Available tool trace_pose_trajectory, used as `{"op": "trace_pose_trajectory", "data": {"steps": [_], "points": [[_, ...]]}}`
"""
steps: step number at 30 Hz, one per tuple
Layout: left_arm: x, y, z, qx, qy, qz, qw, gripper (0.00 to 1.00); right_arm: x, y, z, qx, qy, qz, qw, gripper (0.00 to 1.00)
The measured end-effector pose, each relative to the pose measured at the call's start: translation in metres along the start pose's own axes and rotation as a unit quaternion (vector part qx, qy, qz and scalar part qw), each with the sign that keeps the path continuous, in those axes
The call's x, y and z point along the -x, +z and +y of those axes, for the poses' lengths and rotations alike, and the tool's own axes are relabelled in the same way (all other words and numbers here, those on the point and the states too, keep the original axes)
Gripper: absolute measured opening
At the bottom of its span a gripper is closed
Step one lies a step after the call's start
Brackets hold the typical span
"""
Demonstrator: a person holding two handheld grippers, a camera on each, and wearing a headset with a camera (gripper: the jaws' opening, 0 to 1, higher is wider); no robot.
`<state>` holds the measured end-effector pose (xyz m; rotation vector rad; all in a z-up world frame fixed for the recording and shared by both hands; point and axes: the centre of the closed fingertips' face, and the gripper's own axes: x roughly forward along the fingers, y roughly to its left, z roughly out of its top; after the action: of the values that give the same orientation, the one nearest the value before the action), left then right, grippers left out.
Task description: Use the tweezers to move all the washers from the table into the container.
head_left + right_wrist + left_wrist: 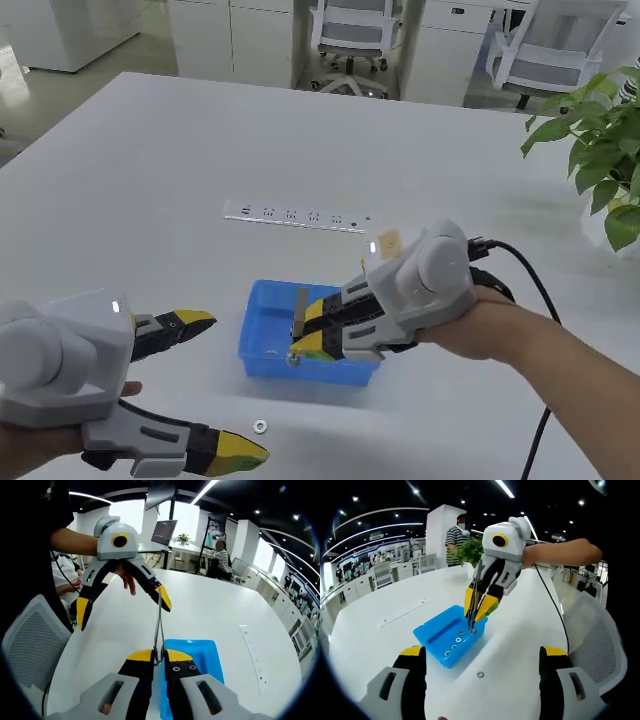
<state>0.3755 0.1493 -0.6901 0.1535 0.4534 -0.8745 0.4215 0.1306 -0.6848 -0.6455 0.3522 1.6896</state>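
Observation:
A shallow blue container point(262, 322) sits mid-table with several washers inside point(454, 645). My right gripper point(322, 333) is shut on thin metal tweezers point(300, 312), whose tips point down at the container's near edge point(471, 629). I cannot tell whether the tips hold a washer. One loose washer point(261, 426) lies on the white table in front of the container, also seen between my left jaws point(480, 674). My left gripper point(225, 390) hovers open, low at the left, with nothing in it. In the right gripper view, the tweezers point(159, 627) rise from the shut right gripper point(159, 656) towards the open left gripper point(124, 612).
A white power strip point(295, 215) lies beyond the container. A potted plant point(600, 150) stands at the table's right edge. A black cable point(530, 285) trails from the right gripper. Office chairs point(350, 40) stand past the far edge.

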Motion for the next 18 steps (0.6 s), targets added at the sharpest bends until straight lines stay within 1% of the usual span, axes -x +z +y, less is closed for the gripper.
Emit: {"op": "trace_pose_trajectory", "data": {"steps": [7, 15, 16, 18], "points": [[0.002, -0.002, 0.003, 0.002, 0.006, -0.002, 1.0000, 0.99, -0.002, -0.001, -0.014, 0.006, -0.010, -0.003, 0.9999, 0.09], [0.004, -0.003, 0.007, 0.004, 0.012, -0.003, 0.9999, 0.99, -0.012, -0.012, -0.026, 0.022, -0.016, 0.001, 0.9996, 0.09], [0.003, -0.001, 0.005, 0.005, 0.013, -0.004, 0.9999, 0.99, -0.014, -0.014, -0.028, 0.022, -0.016, 0.001, 0.9996, 0.09], [0.003, 0.000, 0.004, 0.007, 0.014, -0.004, 0.9999, 0.99, -0.016, -0.017, -0.031, 0.022, -0.018, 0.002, 0.9996, 0.09]]}}
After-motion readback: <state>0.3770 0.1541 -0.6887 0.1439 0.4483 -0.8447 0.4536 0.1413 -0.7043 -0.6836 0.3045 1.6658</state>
